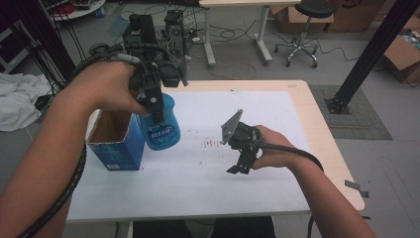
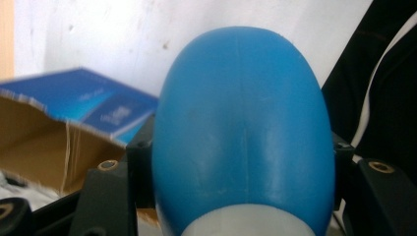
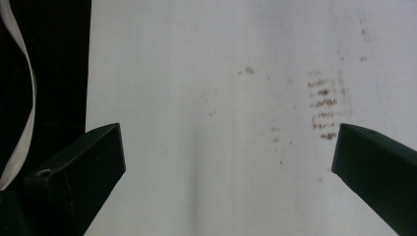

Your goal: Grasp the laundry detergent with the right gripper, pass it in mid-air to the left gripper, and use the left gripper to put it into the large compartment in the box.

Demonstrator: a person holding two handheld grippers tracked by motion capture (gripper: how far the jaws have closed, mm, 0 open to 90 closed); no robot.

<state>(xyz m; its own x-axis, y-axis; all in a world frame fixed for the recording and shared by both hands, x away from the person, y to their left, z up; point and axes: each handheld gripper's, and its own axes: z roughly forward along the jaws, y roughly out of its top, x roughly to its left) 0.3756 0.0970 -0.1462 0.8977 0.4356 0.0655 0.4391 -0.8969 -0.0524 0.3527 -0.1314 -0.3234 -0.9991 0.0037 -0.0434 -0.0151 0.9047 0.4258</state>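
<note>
A blue plastic bottle (image 1: 163, 130) with a printed label hangs just above the white tabletop (image 1: 237, 198), next to an open blue carton (image 1: 118, 148). My left gripper (image 1: 157, 113) comes down on it from above and is shut on it. In the left gripper view the rounded blue bottle (image 2: 241, 132) sits between both black jaws of the left gripper (image 2: 241, 169), with the carton (image 2: 74, 118) behind it at the left. My right gripper (image 1: 240, 168) hovers low over the middle of the table, and in its own view the right gripper (image 3: 231, 162) stands open with nothing between its jaws.
Brown smudges (image 1: 212, 144) mark the white surface near the centre, and the smudges (image 3: 324, 105) lie ahead of the right jaw. The carton's top is torn open and its inside is brown. Beyond the table stand a stool (image 1: 304, 29), a desk, cables and a black post (image 1: 369, 54).
</note>
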